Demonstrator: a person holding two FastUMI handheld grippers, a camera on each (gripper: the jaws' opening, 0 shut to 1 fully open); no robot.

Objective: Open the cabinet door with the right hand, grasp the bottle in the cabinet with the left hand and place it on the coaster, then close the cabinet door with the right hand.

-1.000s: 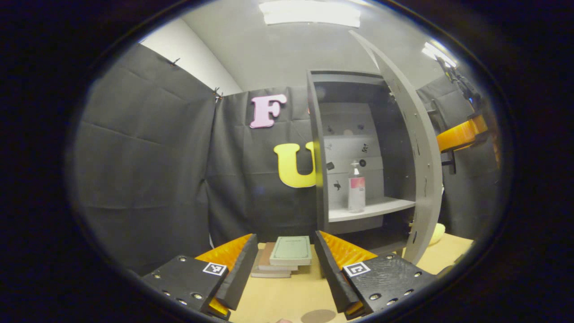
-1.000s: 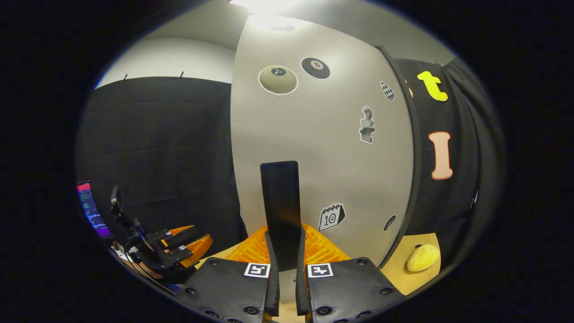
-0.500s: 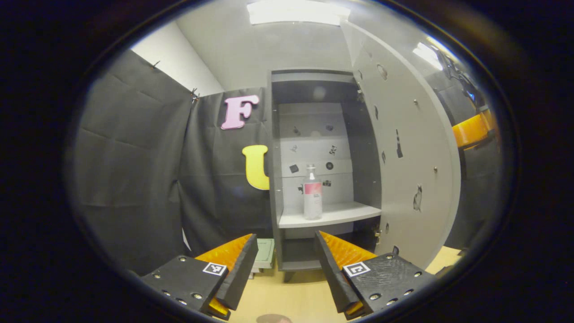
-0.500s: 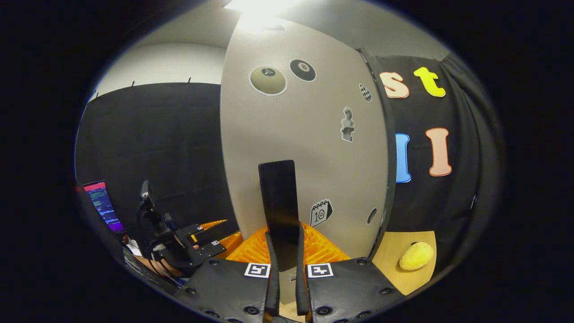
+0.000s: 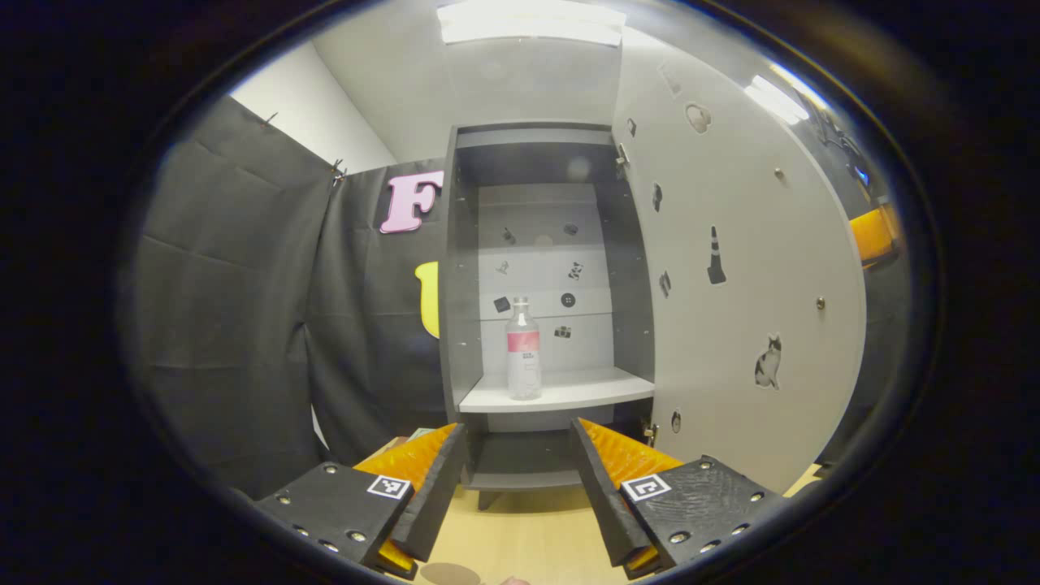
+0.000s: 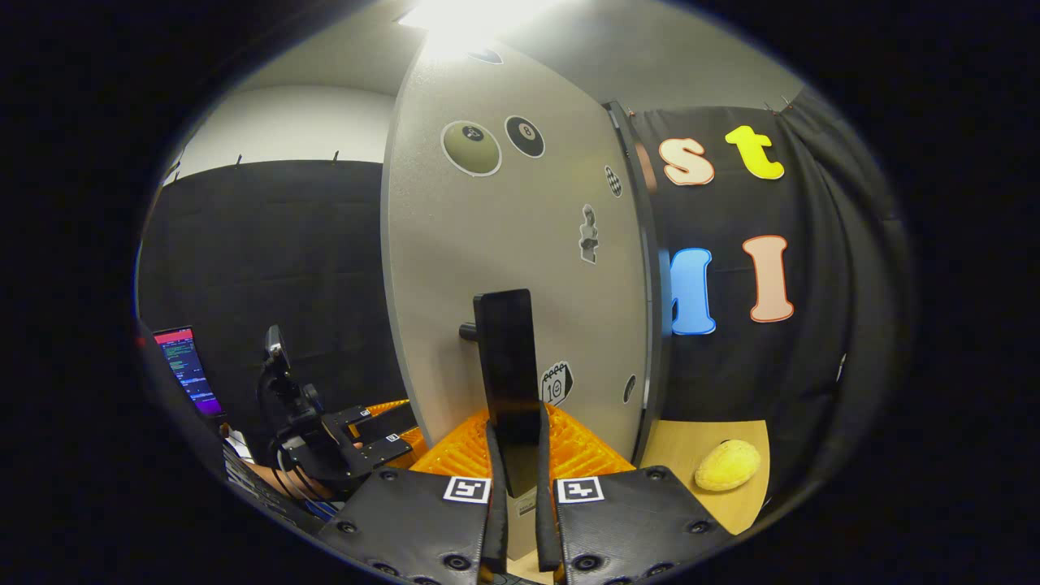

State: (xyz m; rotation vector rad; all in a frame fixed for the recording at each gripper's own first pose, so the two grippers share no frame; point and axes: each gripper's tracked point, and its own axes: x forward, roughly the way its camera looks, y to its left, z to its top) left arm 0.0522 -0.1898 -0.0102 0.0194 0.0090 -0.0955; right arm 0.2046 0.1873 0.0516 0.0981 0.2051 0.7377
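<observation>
Clear bottle (image 5: pixel 523 349) is stood upright on the cabinet shelf (image 5: pixel 561 394), cap upward, label unreadable. Left gripper (image 5: pixel 515 471) is spread wide; right gripper (image 6: pixel 515 520) is clamped on the door handle (image 6: pixel 507 366).

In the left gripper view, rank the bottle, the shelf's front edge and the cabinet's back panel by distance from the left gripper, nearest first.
From the left gripper:
1. Shelf's front edge, straight ahead, just above the fingertips.
2. Bottle, standing upright on the shelf, left of its middle.
3. Cabinet's back panel, behind the bottle, with small stickers.
</observation>
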